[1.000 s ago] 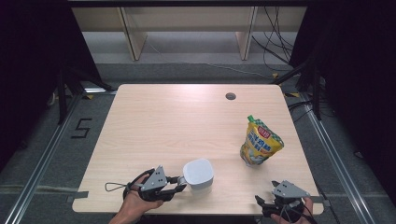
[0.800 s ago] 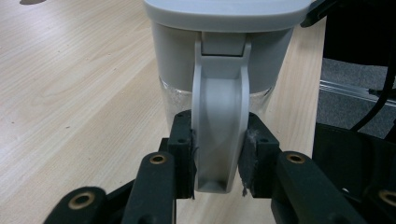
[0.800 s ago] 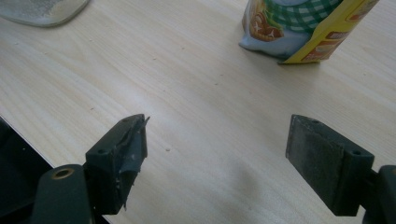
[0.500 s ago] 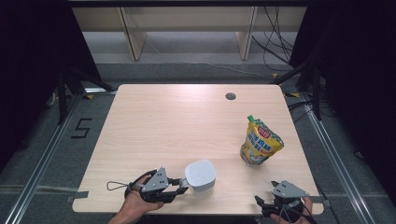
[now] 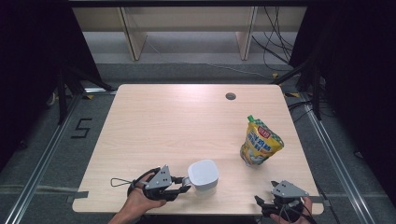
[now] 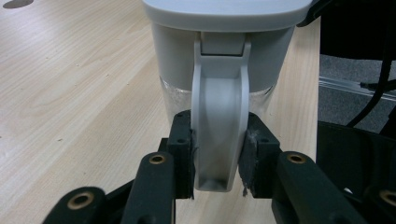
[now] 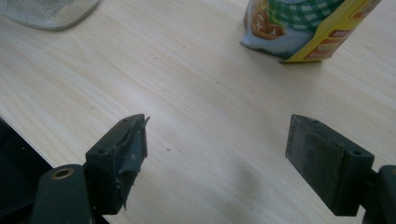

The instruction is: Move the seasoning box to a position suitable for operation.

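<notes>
A white lidded jug (image 5: 203, 175) with a clear lower body stands near the table's front edge. Its grey handle (image 6: 219, 121) points toward me, and my left gripper (image 5: 186, 183) is shut on that handle, both pads (image 6: 183, 154) pressing its sides. A yellow stand-up pouch (image 5: 260, 142) with a green cap stands upright at the right of the table. My right gripper (image 5: 271, 201) rests at the front right corner, its jaws wide open over bare wood. In the right gripper view the pouch (image 7: 308, 28) stands ahead, and the jug's clear base (image 7: 46, 11) shows at the upper left.
The light wooden table (image 5: 187, 121) has a round cable hole (image 5: 230, 96) near its far right. Dark floor, metal rails and cables surround the table. Wooden shelf legs stand beyond its far edge.
</notes>
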